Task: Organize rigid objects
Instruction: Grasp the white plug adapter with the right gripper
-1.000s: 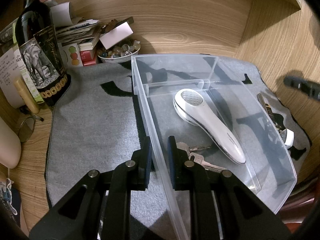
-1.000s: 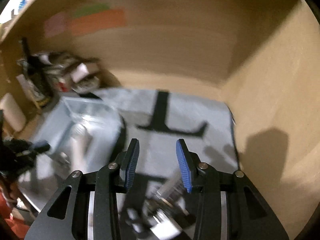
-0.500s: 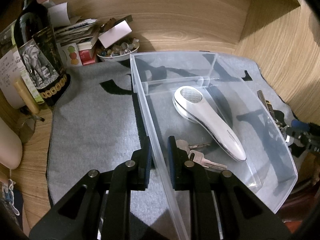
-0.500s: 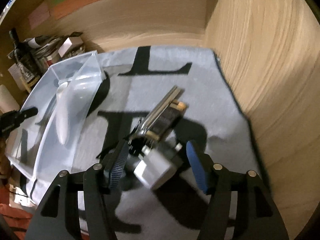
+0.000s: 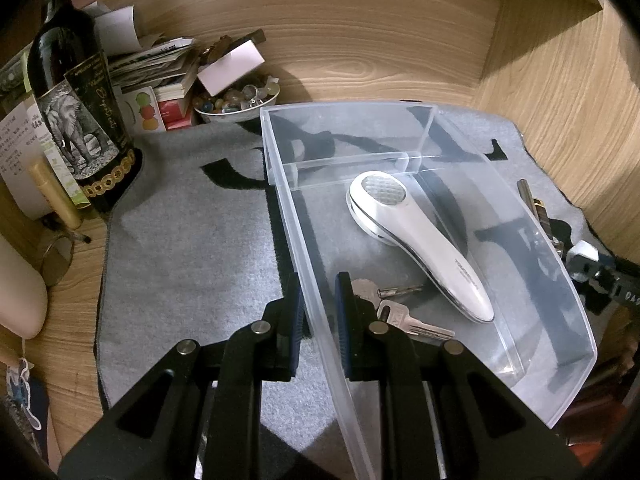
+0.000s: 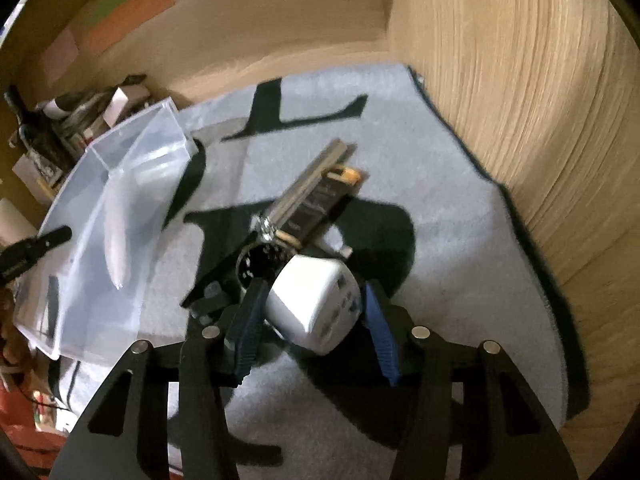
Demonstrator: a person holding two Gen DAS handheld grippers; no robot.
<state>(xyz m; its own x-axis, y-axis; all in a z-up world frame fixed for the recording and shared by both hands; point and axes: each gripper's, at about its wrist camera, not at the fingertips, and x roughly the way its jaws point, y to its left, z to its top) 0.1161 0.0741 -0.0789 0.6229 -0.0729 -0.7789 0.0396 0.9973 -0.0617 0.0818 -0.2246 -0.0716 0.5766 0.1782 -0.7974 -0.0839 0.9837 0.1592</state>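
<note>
My left gripper [image 5: 318, 280] is shut on the near left wall of a clear plastic bin [image 5: 296, 216]. Inside the bin lie a white handheld device [image 5: 416, 236] and some keys [image 5: 400, 308]. Right of the bin, on the grey mat, my right gripper [image 6: 313, 288] is closing on a white plug adapter [image 6: 312, 312]; its pads meet both sides of it. Beyond the adapter lie a round black item [image 6: 256, 264], a silver bar [image 6: 308, 188] and a black bar with gold ends [image 6: 324, 204]. The left wrist view catches the adapter [image 5: 582, 254] at its right edge.
A dark bottle [image 5: 76, 120], stacked papers and a bowl of beads [image 5: 236, 100] crowd the back left corner. A wooden side wall [image 6: 520, 120] rises close on the right of the grey mat [image 5: 192, 240]. A glass [image 5: 56, 256] stands at the left.
The right gripper came down and forward over the pile right of the bin, and its jaws closed in around the white adapter. The left gripper and the bin stayed put.
</note>
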